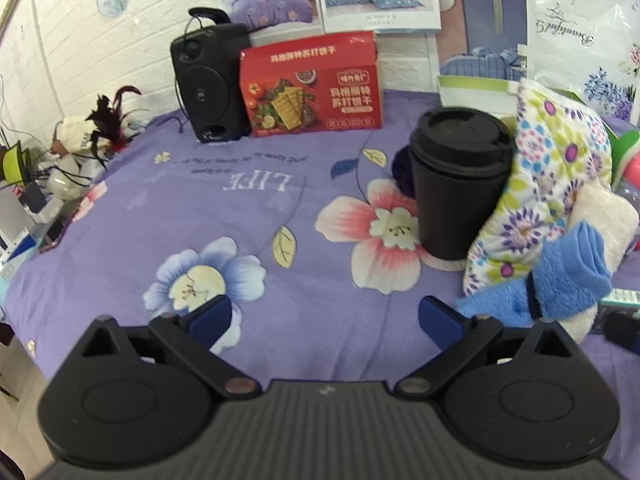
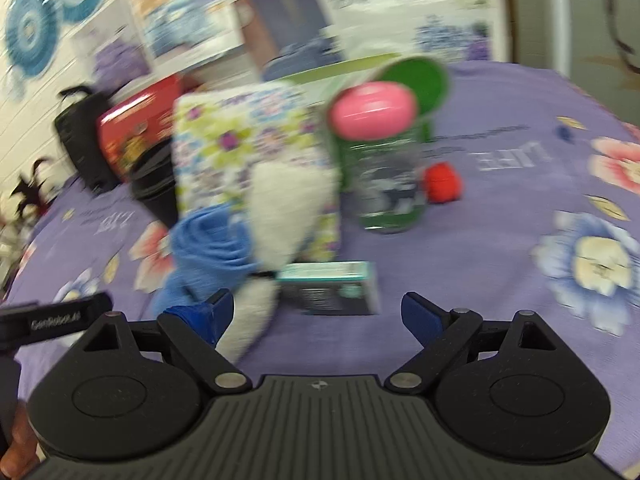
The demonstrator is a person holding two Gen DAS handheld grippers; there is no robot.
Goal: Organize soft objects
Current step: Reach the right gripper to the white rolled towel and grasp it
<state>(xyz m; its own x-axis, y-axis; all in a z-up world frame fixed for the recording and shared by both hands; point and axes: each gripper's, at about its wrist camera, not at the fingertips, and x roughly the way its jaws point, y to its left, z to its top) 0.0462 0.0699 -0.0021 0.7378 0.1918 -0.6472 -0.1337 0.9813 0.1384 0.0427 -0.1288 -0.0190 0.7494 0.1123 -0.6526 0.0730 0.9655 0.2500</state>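
The left gripper [image 1: 324,316] is hovering over the purple floral sheet [image 1: 248,216], its blue fingers [image 1: 210,316] spread wide and gripping nothing. At about two o'clock from it, a black lidded cup [image 1: 456,184] is standing upright, its contents hidden by the lid. A flowered quilted mitt [image 1: 552,184] is leaning against the cup, with a white fluffy cloth [image 1: 604,216] and a blue fleece cloth [image 1: 560,280] lying bunched just beside it at three o'clock. A red cracker box [image 1: 312,84] and a black speaker [image 1: 208,84] are standing at twelve o'clock. The right gripper [image 2: 318,312] is also hanging with fingers [image 2: 420,316] apart and empty, facing the blurred soft pile; a green clear jar [image 2: 390,176] with a pink lid [image 2: 370,112] is standing at one o'clock, its contents too blurred to tell, and a small teal box [image 2: 332,288] is lying at twelve.
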